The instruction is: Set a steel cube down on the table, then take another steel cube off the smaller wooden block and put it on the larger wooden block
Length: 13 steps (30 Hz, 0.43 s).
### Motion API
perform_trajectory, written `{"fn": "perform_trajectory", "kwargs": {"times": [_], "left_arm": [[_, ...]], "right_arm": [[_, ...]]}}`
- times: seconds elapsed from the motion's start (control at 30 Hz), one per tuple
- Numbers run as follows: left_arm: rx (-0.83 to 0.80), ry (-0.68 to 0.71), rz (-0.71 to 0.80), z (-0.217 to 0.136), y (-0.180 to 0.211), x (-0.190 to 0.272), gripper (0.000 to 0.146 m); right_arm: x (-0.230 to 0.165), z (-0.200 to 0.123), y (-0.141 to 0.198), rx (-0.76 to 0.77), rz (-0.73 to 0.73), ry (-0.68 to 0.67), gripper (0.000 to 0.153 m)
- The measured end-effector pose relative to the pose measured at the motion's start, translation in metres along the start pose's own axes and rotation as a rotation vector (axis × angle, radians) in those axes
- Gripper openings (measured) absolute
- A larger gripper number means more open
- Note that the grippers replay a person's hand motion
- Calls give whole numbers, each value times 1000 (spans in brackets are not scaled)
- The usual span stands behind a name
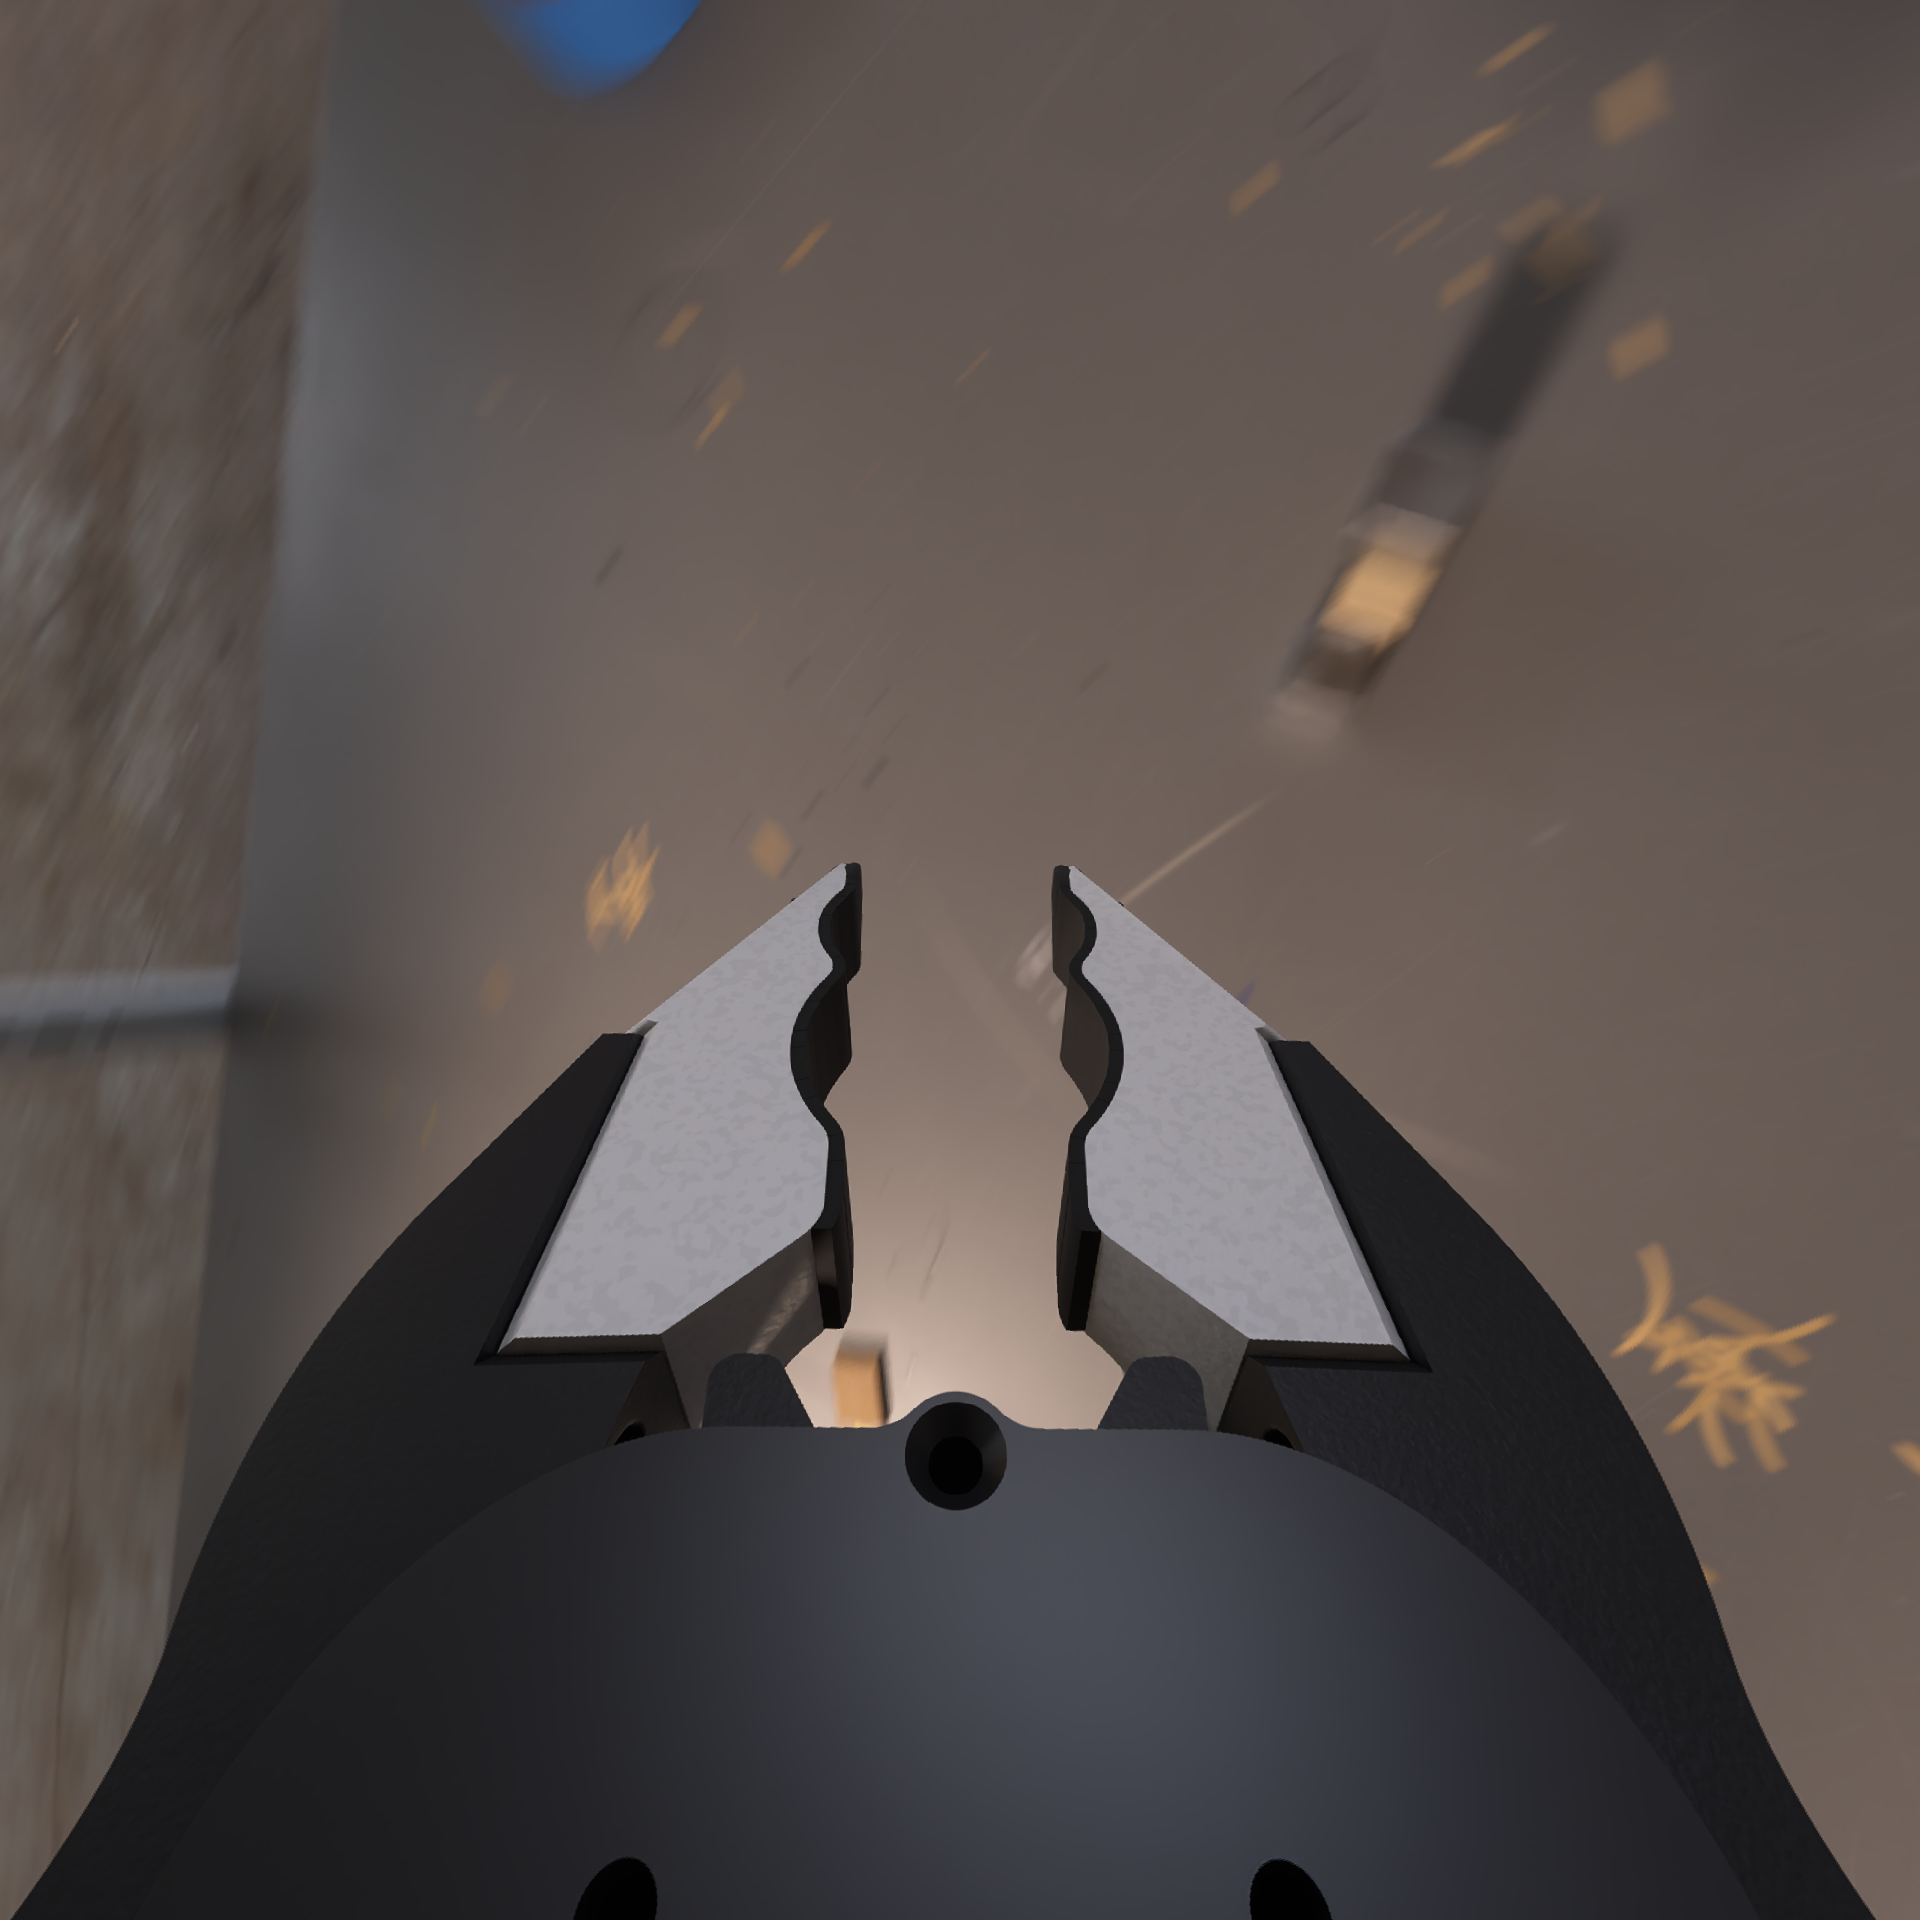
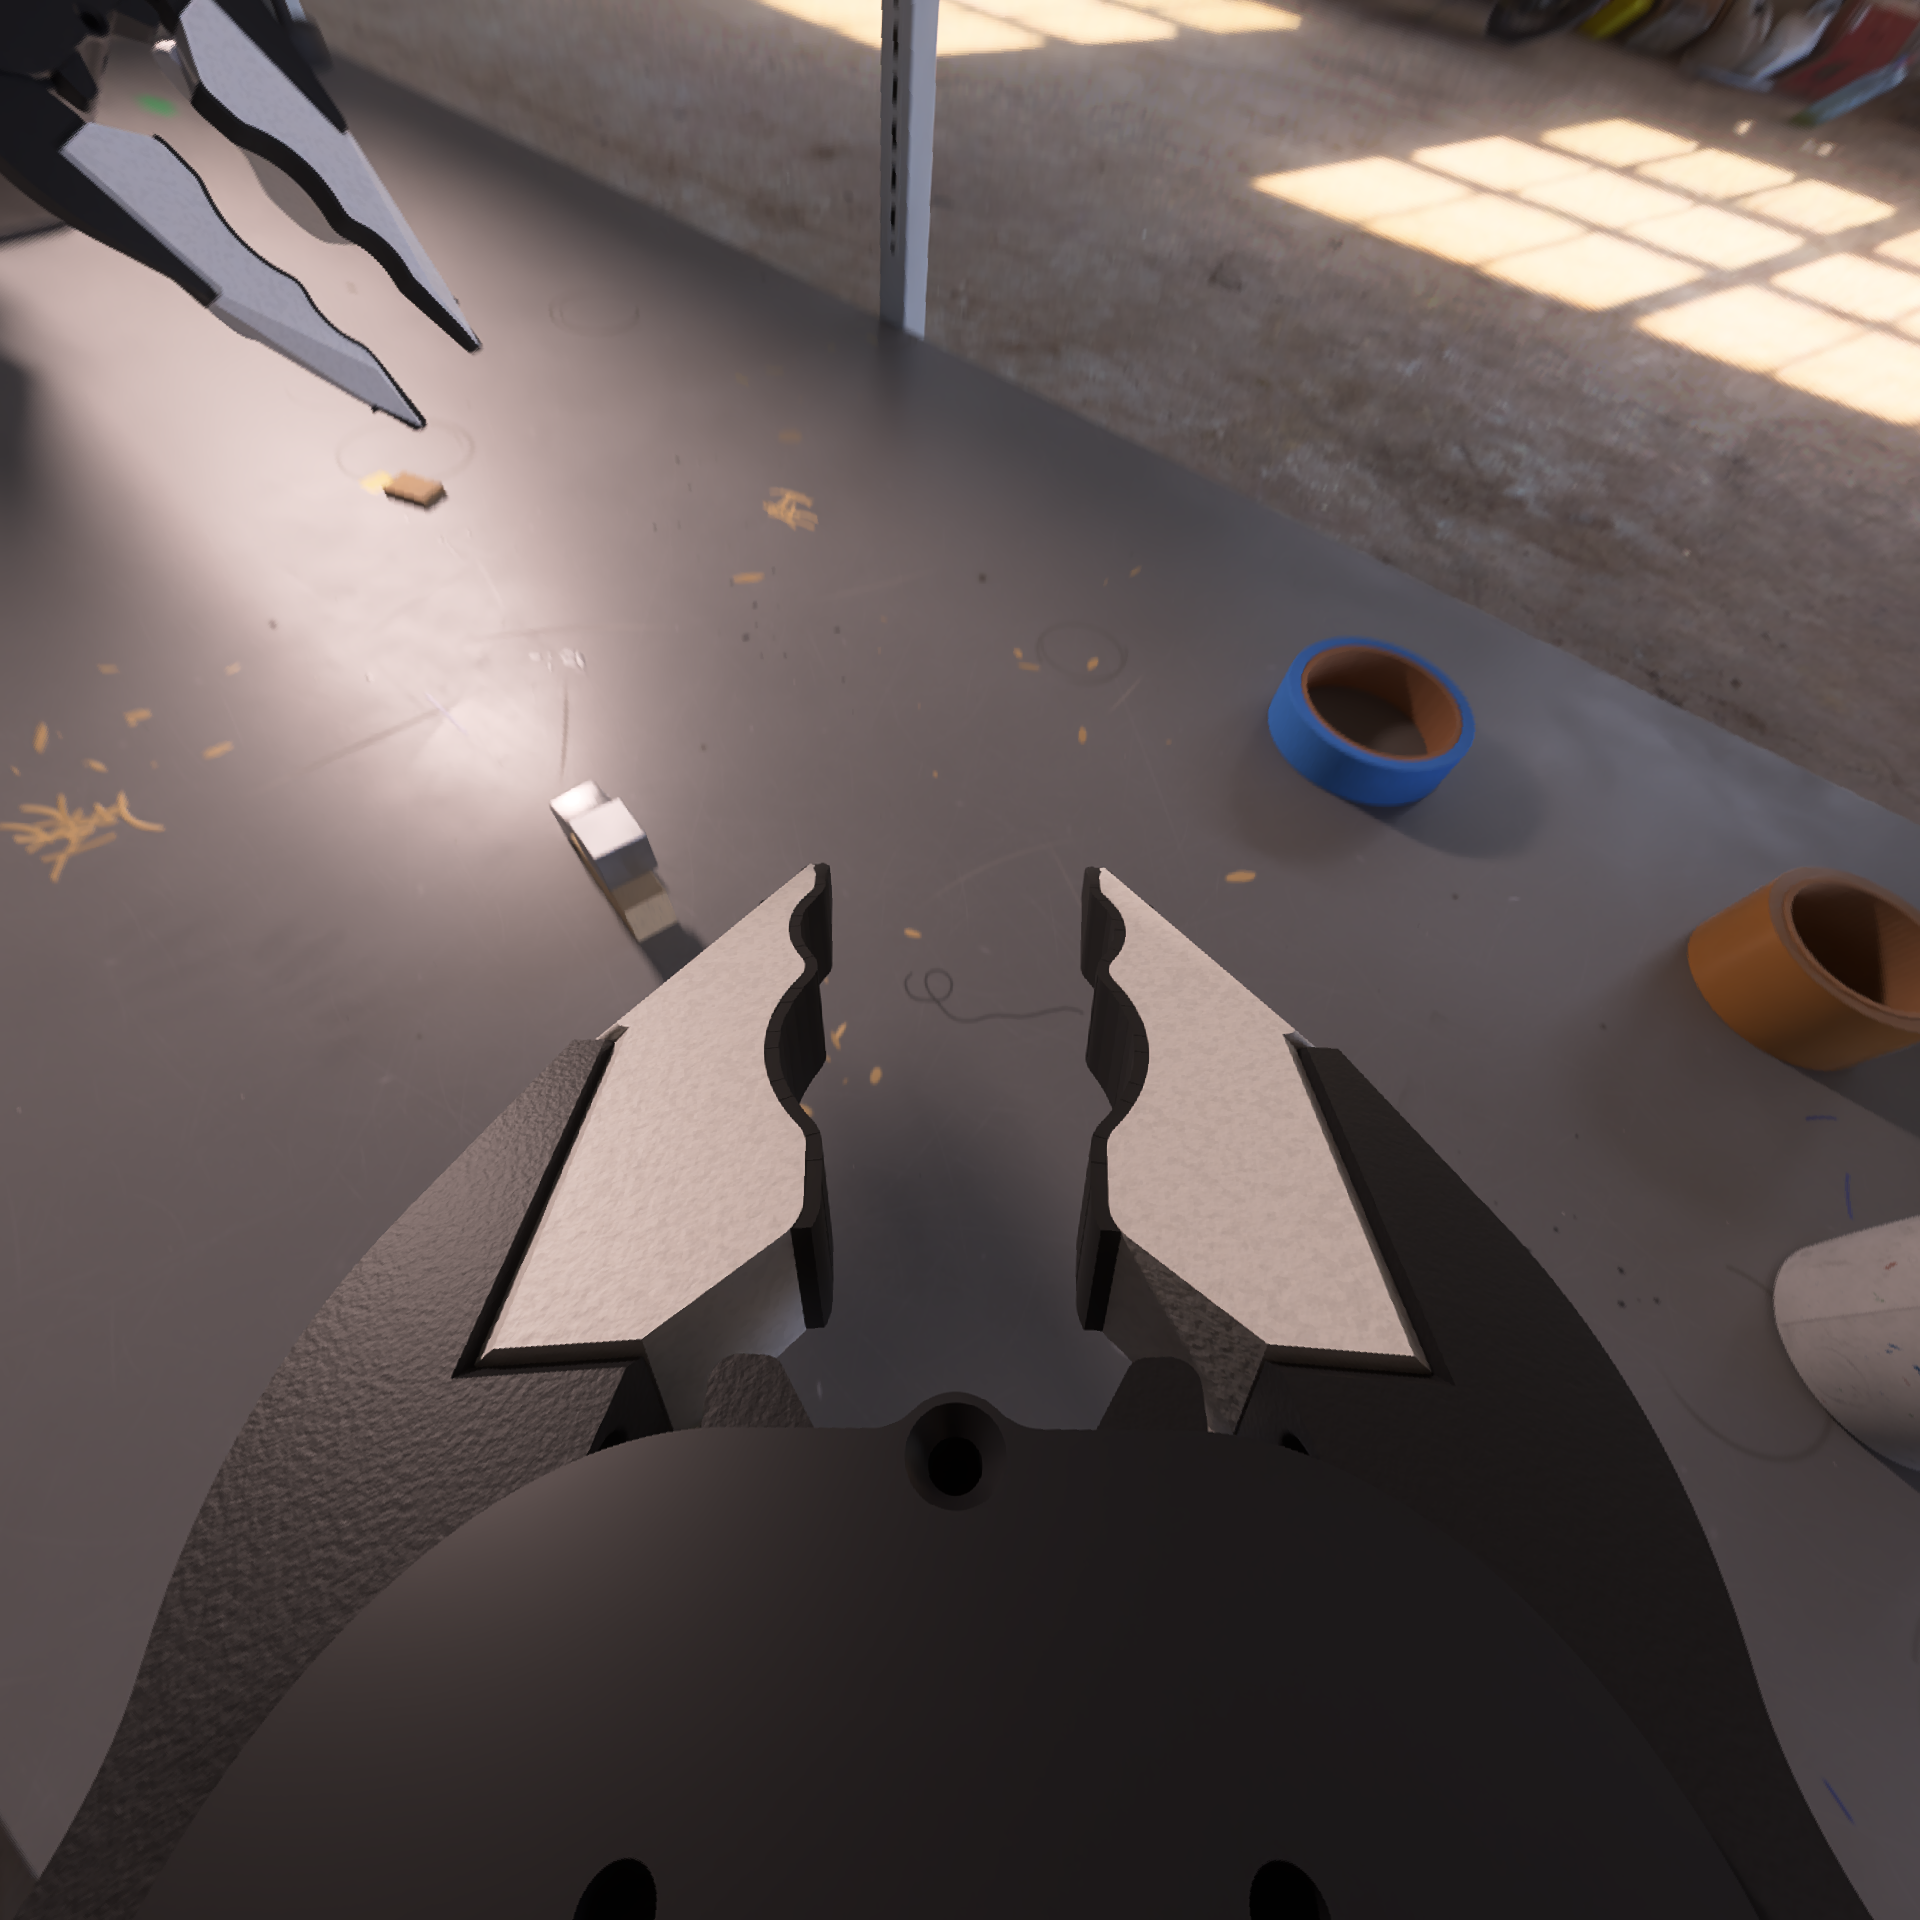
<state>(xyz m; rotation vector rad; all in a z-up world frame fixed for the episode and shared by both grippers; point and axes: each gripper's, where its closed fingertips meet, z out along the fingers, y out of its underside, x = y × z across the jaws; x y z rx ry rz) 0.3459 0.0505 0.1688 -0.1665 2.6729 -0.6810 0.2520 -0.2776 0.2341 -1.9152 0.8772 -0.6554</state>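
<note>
In the right wrist view a short stack stands on the dark table (image 2: 987, 644): what look like two steel cubes (image 2: 608, 836) on a wooden block (image 2: 651, 912), just left of my right gripper's (image 2: 956, 883) left finger. That gripper is open and empty above the table. A flat wooden block (image 2: 416, 486) lies farther off, below the tips of my left gripper (image 2: 448, 384), which is open and empty. The left wrist view is blurred. It shows the left gripper (image 1: 956, 883) open, the stack (image 1: 1392, 582) at upper right, and the flat wooden block (image 1: 860, 1387) low between the finger bases.
A blue tape roll (image 2: 1371, 722) and an orange tape roll (image 2: 1808, 966) sit to the right, with a white object (image 2: 1860, 1351) at the right edge. Wood shavings (image 2: 73, 831) litter the table. The table's far edge runs diagonally by a white post (image 2: 906, 166).
</note>
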Motion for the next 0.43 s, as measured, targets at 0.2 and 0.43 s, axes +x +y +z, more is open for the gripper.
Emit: {"fn": "perform_trajectory", "kwargs": {"times": [0.2, 0.43], "left_arm": [[-392, -192, -393, -36, 198, -84, 42], [-420, -128, -992, -5, 277, -76, 43]], "right_arm": [[-1, -2, -19, 93, 19, -5, 62], [-1, 4, -25, 86, -10, 33, 62]]}}
